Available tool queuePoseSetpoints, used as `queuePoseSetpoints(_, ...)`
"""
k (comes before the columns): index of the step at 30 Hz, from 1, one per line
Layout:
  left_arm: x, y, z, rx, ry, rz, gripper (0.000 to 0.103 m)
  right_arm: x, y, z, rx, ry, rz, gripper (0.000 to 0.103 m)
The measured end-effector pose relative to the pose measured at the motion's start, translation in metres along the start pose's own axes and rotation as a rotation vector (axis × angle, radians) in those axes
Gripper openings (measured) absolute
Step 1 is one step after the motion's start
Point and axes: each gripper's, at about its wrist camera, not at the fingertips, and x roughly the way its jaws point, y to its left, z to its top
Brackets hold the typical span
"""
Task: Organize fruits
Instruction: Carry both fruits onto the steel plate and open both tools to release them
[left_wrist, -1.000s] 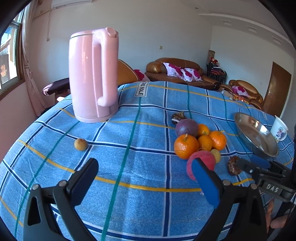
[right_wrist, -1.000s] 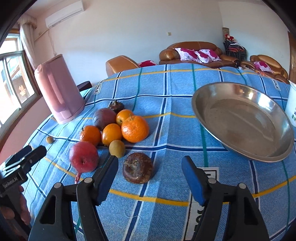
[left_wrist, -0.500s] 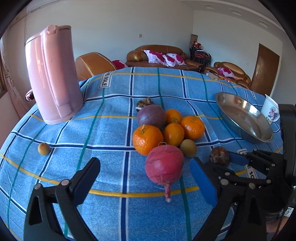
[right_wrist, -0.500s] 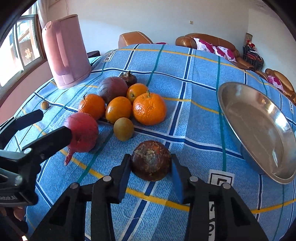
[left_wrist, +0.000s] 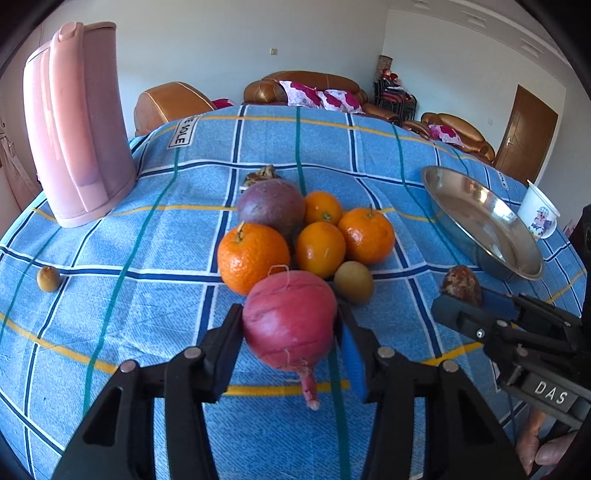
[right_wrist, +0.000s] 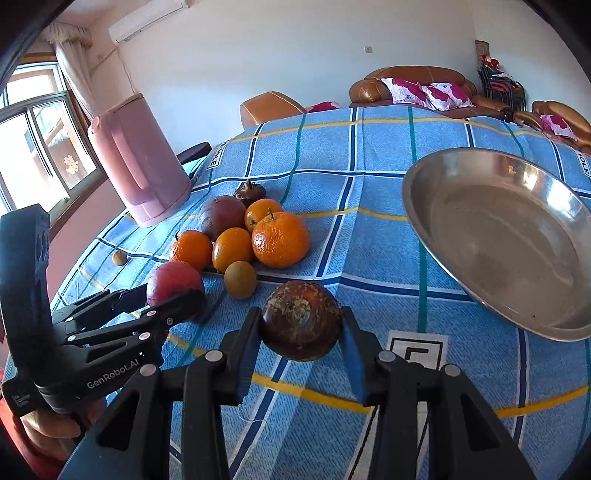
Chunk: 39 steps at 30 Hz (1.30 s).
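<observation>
A red round fruit (left_wrist: 288, 306) with a thin tail lies at the near end of the fruit pile. My left gripper (left_wrist: 290, 332) is closing on it, and both pads touch its sides. A rough brown fruit (right_wrist: 301, 317) sits between the pads of my right gripper (right_wrist: 301, 330), which is shut on it just over the blue checked cloth. The right wrist view shows the left gripper (right_wrist: 184, 295) at the left with the red fruit (right_wrist: 173, 280). Several oranges (left_wrist: 253, 256) and a purple fruit (left_wrist: 271, 206) lie behind. A steel bowl (right_wrist: 498, 258) stands to the right.
A small green-brown fruit (left_wrist: 353, 282) lies beside the red one, and another (left_wrist: 48, 278) lies alone at the far left. A pink kettle (left_wrist: 77, 147) stands at the back left. A white cup (left_wrist: 537, 216) stands beyond the bowl (left_wrist: 480, 221). Sofas line the far wall.
My left gripper swung over to the red fruit and its wide jaws closed around it. My right gripper closed on the brown fruit and has kept hold of it since.
</observation>
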Motion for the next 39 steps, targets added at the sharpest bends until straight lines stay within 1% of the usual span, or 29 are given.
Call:
queuePoseSetpoints(2,-0.004,0.003,0.0,-0.023,-0.02,-0.006,0.051,-0.006,0.0,0.0,-0.013,-0.033,-0.014,0.043)
queuePoseSetpoints(6,-0.02,0.007,-0.002,-0.057,-0.105,-0.002,0.051,-0.02,-0.001,0.004,-0.039,-0.11,-0.043,0.043)
queuePoseSetpoints(8,-0.027,0.006,-0.002,-0.059,-0.136,-0.014,0.051,-0.027,-0.003,0.007,-0.049,-0.148,-0.043,0.043)
queuePoseSetpoints(12,-0.041,-0.008,0.002,-0.034,-0.197,-0.012,0.051,-0.042,-0.013,0.012,-0.045,-0.215,-0.044,0.043)
queuePoseSetpoints(15,-0.048,-0.022,0.006,-0.015,-0.232,-0.032,0.051,-0.054,-0.023,0.013,-0.049,-0.258,-0.047,0.043)
queuePoseSetpoints(18,-0.049,-0.038,0.011,-0.001,-0.255,-0.048,0.051,-0.063,-0.033,0.013,-0.067,-0.284,-0.082,0.043)
queuePoseSetpoints(21,-0.046,-0.059,0.018,0.021,-0.252,-0.069,0.051,-0.069,-0.05,0.014,-0.071,-0.3,-0.141,0.043)
queuePoseSetpoints(23,-0.043,-0.076,0.021,0.045,-0.256,-0.074,0.051,-0.075,-0.065,0.015,-0.055,-0.309,-0.175,0.043)
queuePoseSetpoints(26,-0.04,-0.102,0.028,0.076,-0.265,-0.106,0.051,-0.083,-0.089,0.018,-0.023,-0.325,-0.227,0.043)
queuePoseSetpoints(29,-0.035,-0.129,0.033,0.116,-0.275,-0.124,0.051,-0.088,-0.112,0.021,0.0,-0.334,-0.304,0.043)
queuePoseSetpoints(33,-0.026,-0.161,0.039,0.154,-0.276,-0.158,0.051,-0.094,-0.148,0.024,0.047,-0.324,-0.368,0.043)
queuePoseSetpoints(37,-0.013,-0.19,0.043,0.182,-0.264,-0.175,0.051,-0.094,-0.17,0.025,0.05,-0.298,-0.445,0.043)
queuePoseSetpoints(39,-0.004,-0.202,0.045,0.187,-0.249,-0.185,0.051,-0.092,-0.182,0.026,0.065,-0.277,-0.463,0.043)
